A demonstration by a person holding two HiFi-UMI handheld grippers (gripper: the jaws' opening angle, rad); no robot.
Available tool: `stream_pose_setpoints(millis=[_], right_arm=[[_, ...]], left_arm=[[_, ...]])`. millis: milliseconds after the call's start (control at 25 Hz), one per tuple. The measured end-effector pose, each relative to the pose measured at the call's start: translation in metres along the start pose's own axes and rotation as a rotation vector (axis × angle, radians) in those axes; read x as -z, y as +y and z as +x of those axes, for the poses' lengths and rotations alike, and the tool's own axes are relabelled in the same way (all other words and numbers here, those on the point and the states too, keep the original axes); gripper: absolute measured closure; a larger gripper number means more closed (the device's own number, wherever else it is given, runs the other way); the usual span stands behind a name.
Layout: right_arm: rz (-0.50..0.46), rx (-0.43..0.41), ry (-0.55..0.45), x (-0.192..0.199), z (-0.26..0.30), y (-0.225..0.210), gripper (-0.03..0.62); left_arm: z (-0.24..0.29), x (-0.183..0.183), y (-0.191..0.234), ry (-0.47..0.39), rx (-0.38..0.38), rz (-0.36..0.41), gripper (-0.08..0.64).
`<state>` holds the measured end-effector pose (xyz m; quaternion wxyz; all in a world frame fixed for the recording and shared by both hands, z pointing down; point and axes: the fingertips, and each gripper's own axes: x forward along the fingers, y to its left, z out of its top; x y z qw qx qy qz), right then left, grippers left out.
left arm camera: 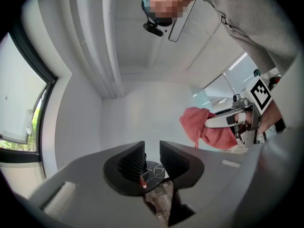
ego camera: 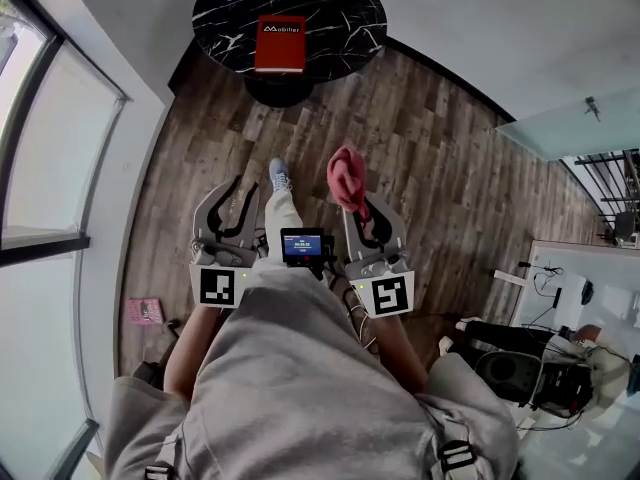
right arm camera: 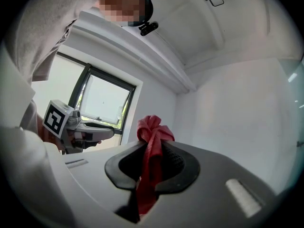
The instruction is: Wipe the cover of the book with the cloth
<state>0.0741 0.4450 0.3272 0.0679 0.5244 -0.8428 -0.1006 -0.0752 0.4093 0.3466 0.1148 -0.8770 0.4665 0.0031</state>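
- The flat red book (ego camera: 279,44) lies cover-up near the closer edge of a round black marble-patterned surface (ego camera: 340,18). Its whole cover is bare and exposed, so it looks ready for wiping, though nothing is touching it.
- A bunched pinkish-red cloth (ego camera: 347,180) is well apart from the book, carried over the wooden plank floor (ego camera: 430,158).
- The right gripper (ego camera: 362,213) has its jaws clenched on the cloth. In the right gripper view the fabric is pinched between the pads, with a knot of it standing above the jaws and a tail hanging below. Gripped by its middle like this it stays secure while carried, and the loose bundle is out front as a pad for rubbing.
- The left gripper (ego camera: 240,200) rides beside the right one. Its jaws are released with a narrow gap and nothing between them; through that gap its own view shows the far surface and a sliver of red. My guess is that it is kept free to steady the book.
- Both grippers point roughly level toward the surface, so I judge this to be the approach; the wiping has not begun.
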Motion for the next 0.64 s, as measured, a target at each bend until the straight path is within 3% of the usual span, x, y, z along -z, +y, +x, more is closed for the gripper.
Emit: stream_pose_setpoints(millis=[240, 640], right_arm=[[0.015, 0.022, -0.036, -0.004, -0.022, 0.013, 0.531], [-0.002, 0.011, -0.072, -0.022, -0.035, 0.029, 0.534]], left_arm=[[-0.023, -0.004, -0.011, 0.010, 0.010, 0.030, 0.466], [-0.045, -0.035, -0.030, -0.062, 0.053, 0.081, 0.467]])
